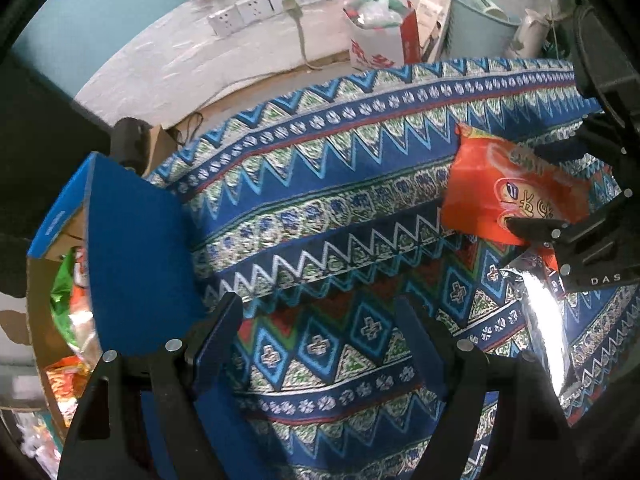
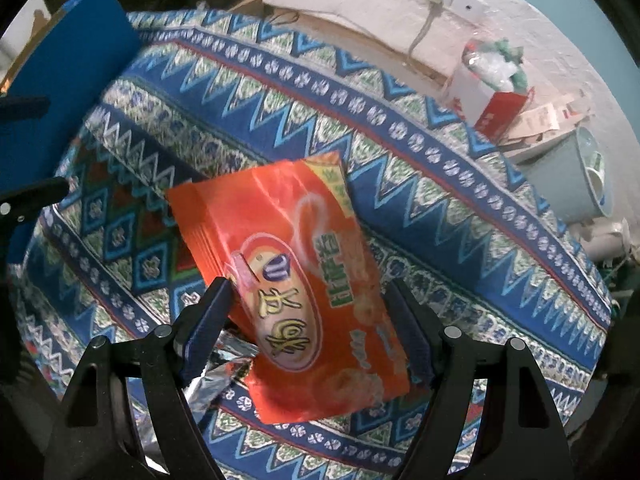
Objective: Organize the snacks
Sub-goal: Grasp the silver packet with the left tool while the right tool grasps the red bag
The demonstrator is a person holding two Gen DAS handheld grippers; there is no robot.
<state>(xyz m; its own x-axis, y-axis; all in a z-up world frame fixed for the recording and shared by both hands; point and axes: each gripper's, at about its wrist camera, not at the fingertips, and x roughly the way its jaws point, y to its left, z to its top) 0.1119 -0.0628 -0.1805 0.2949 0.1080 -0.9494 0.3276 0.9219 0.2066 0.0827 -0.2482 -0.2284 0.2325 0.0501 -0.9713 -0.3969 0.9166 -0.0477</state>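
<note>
An orange snack bag [image 2: 304, 280] with a glossy, crinkled face, a red-rimmed oval label with yellow characters and a green strip of print lies flat on the bench [image 2: 420, 184], which is draped in a blue, green and red zigzag-patterned cloth. It lies towards the near right part of the bench, one corner resting over a silver foil bag [image 2: 216, 376] that pokes out from under its near left side. The right gripper [image 2: 312, 312] points down over the orange bag with its jaws apart, one blue pad on each side of the bag, and whether the pads touch it I cannot tell. The left gripper [image 1: 320, 332] hangs over bare cloth nearer the left edge, its jaws also apart and nothing between them. At the left edge of the bench stands an open cardboard box [image 1: 136, 248] with blue outer walls, and inside it lie green and orange snack packets [image 1: 68, 292]. Beyond the far edge, on the floor by the white wall, stand a red and white paper bag [image 1: 380, 40] stuffed with wrappers and a pale blue bin [image 1: 480, 28]. A row of wall sockets [image 1: 268, 4] carries one plugged-in cable.
</note>
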